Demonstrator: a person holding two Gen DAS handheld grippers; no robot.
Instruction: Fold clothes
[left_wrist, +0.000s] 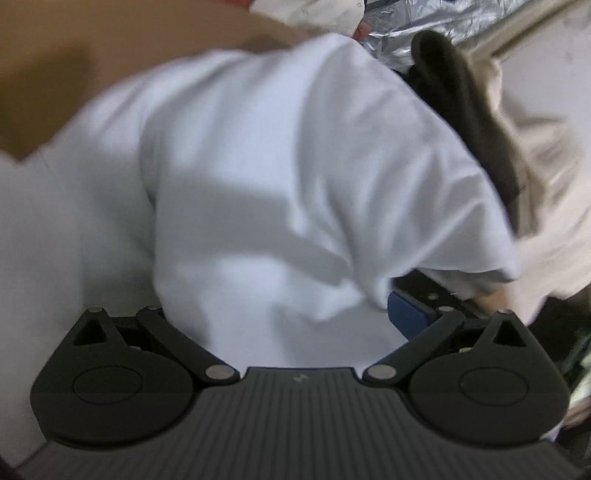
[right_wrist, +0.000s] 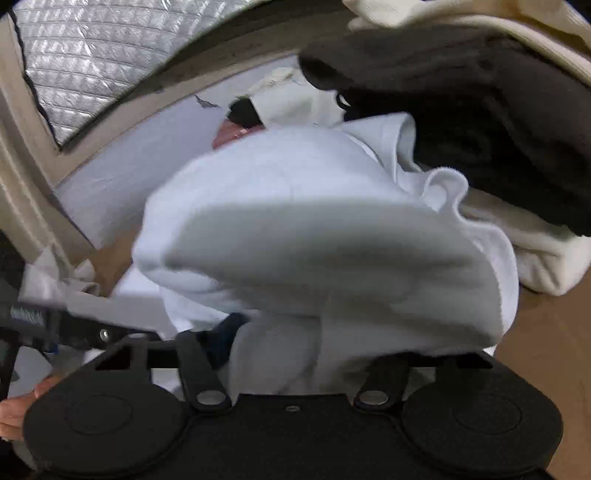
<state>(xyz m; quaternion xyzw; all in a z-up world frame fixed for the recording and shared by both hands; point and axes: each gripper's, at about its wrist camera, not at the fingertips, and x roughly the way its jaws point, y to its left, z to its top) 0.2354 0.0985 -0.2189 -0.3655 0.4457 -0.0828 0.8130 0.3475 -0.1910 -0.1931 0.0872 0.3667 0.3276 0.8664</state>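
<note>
A: Can you see how the jaws stand?

B: No. The white garment (left_wrist: 280, 177) drapes over both the left gripper (left_wrist: 280, 317) and the right gripper (right_wrist: 295, 343), hiding the fingertips.

A: Where's the cloth otherwise?

B: It fills mid-frame in both views. A dark garment (right_wrist: 480, 122) and a cream one (right_wrist: 535, 258) lie at upper right, on the brown surface (left_wrist: 44, 74).

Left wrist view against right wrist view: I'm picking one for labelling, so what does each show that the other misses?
Only the left wrist view shows a metal bar at top right. Only the right wrist view shows a cream frame beside the quilted foil and a person's hand at the lower left edge. Both show the white garment draped over the fingers, a dark garment, cream fabric, silver foil and the brown surface.
</note>
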